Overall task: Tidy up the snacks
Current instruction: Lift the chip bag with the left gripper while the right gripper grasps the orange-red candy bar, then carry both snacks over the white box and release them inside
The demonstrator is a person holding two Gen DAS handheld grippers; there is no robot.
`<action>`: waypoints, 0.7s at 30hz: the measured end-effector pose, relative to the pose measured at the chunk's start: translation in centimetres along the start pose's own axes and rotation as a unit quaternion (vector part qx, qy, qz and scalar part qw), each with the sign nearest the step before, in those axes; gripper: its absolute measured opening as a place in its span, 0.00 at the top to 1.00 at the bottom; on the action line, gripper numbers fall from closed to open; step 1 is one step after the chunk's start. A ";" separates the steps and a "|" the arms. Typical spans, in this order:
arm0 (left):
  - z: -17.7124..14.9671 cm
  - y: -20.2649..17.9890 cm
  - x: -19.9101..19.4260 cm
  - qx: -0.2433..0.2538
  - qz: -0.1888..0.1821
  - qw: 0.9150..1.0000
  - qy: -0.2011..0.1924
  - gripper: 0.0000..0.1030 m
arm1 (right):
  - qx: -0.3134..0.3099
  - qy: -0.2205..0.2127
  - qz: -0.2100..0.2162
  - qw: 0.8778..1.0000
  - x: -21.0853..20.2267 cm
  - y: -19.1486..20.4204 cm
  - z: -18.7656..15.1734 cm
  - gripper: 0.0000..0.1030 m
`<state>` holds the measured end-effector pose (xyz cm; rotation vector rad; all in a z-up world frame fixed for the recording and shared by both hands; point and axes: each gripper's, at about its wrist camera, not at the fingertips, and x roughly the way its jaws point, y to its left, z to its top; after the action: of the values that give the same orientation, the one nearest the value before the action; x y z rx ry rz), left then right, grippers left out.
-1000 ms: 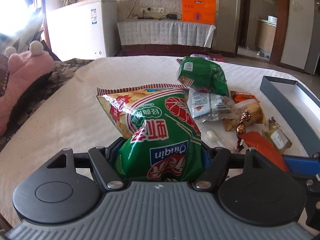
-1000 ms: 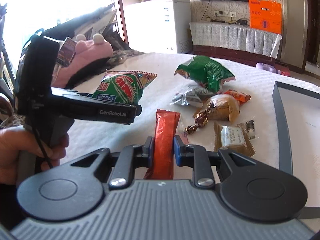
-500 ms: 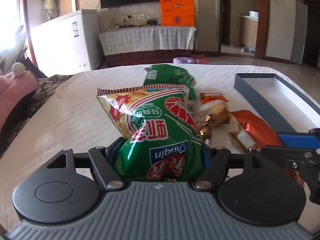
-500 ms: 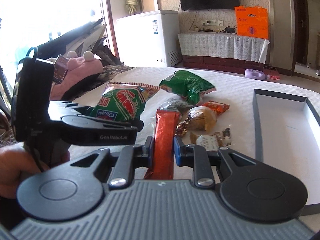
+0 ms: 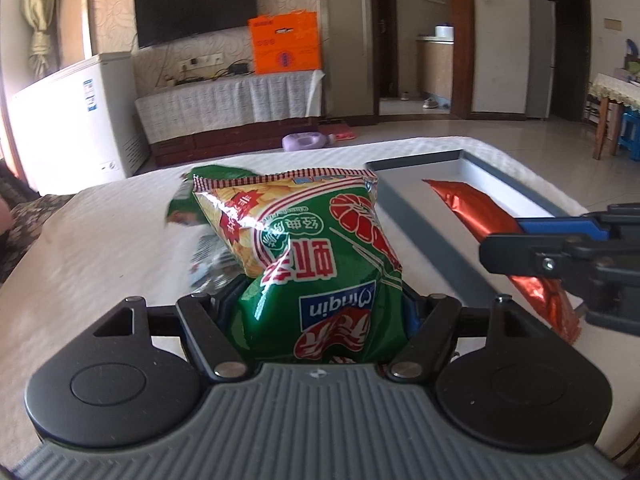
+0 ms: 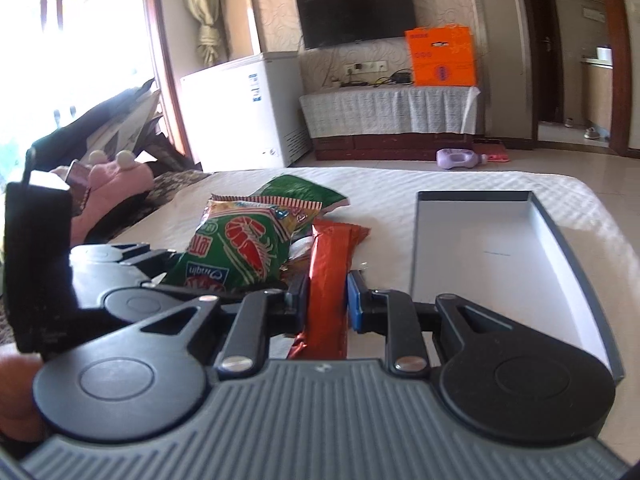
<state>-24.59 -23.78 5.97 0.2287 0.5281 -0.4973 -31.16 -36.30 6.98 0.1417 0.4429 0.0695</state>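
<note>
The shrimp-chip bag sits between the fingers of the left gripper, above the bedspread. Behind it lies a second snack bag, and small wrapped snacks lie on the bedspread below its left side. To the right of the chip bag, the foil snack bar stands clamped in the right gripper. Further right the shallow box rests on the bedspread, near its right edge; in the left wrist view the bar's far end overlaps the box's inside. The left gripper is left of the right one, just beside it. Beyond the bed, a chest freezer stands left of a cloth-covered cabinet; a television hangs above the cabinet, and a paper bag stands on its right end. A plush toy lies at the bed's left.
</note>
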 end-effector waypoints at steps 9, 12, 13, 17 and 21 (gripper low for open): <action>2.1 -5.2 1.9 0.026 -0.052 0.998 -0.024 0.25 | 0.041 -0.012 -0.050 0.998 -0.7 -4.1 -0.2 0.76; 2.7 -6.7 2.9 0.035 -0.066 0.997 -0.029 0.25 | 0.054 -0.017 -0.067 0.996 -1.0 -5.4 -0.4 0.76; 2.9 -7.1 3.2 0.037 -0.069 0.996 -0.030 0.25 | 0.057 -0.018 -0.073 0.996 -1.0 -5.8 -0.5 0.76; 3.4 -8.6 4.9 0.043 -0.084 0.995 -0.030 0.25 | 0.067 -0.017 -0.090 0.994 -1.0 -7.3 -0.5 0.76; 3.3 -9.0 6.6 0.036 -0.106 0.993 -0.022 0.25 | 0.066 -0.014 -0.105 0.992 -0.9 -8.1 -0.5 0.76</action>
<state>-22.82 -35.18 4.51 0.2312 0.4937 -0.7273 -31.85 -44.38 5.68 0.2260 0.4330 -0.1683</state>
